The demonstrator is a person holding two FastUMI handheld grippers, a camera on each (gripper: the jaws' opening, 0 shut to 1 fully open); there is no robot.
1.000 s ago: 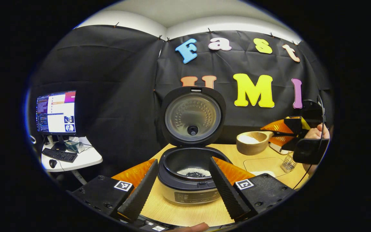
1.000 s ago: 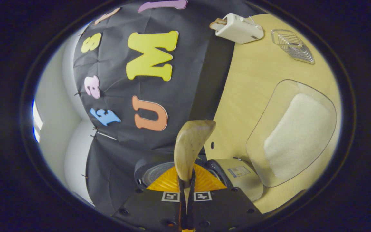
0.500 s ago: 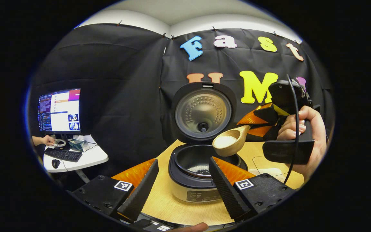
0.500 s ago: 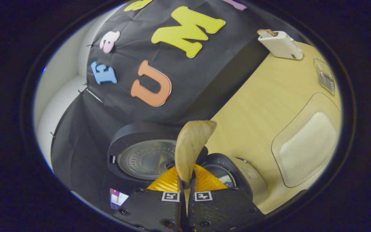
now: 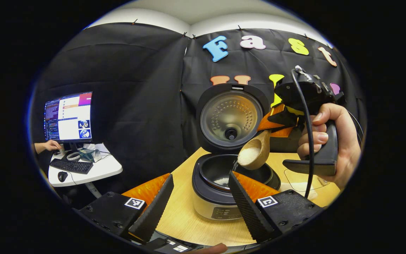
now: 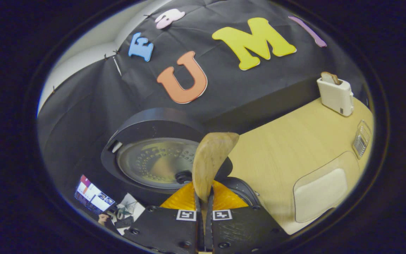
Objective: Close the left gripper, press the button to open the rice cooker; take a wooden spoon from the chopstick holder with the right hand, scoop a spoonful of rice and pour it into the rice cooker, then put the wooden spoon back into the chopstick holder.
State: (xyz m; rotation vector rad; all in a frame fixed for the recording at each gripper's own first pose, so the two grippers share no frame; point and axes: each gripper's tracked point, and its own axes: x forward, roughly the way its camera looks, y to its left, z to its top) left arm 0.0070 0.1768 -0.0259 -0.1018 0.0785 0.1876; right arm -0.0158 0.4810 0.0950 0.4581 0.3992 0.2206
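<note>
Left gripper view has the left tool [image 5: 199,203] at the bottom of the picture with its two fingers spread wide apart and nothing between them. Between and beyond those fingers, at about 12 o'clock from them, the rice cooker [image 5: 224,201] stands on the wooden table [image 5: 182,218] with its lid [image 5: 232,118] swung up and upright, inner metal face toward the camera. A little rice lies in the bottom of the dark inner pot [image 5: 220,173]. At 2 o'clock from the pot, a hand [image 5: 333,141] holds the right tool [image 5: 277,125], which grips the handle of the wooden spoon [image 5: 254,153]; the spoon bowl is tilted, heaped with white rice, and hangs over the pot's right rim. A black cable [image 5: 307,141] runs down across that hand. At 9 o'clock, well apart from the table, a monitor [image 5: 69,116] stands on a small white desk with a keyboard [image 5: 71,165] and mouse, and another person's hand reaches toward it.

Right gripper view looks along the right tool [image 6: 204,211], its fingers pressed together on the spoon handle, the wooden spoon [image 6: 210,162] rising edge-on in front of the raised lid [image 6: 153,158]. At 4 o'clock a clear tray holding rice [image 6: 321,192] sits on the table [image 6: 277,148]; at 2 o'clock a white toaster [image 6: 337,93] stands near the wall, a wire rack [image 6: 361,139] just below it
</note>
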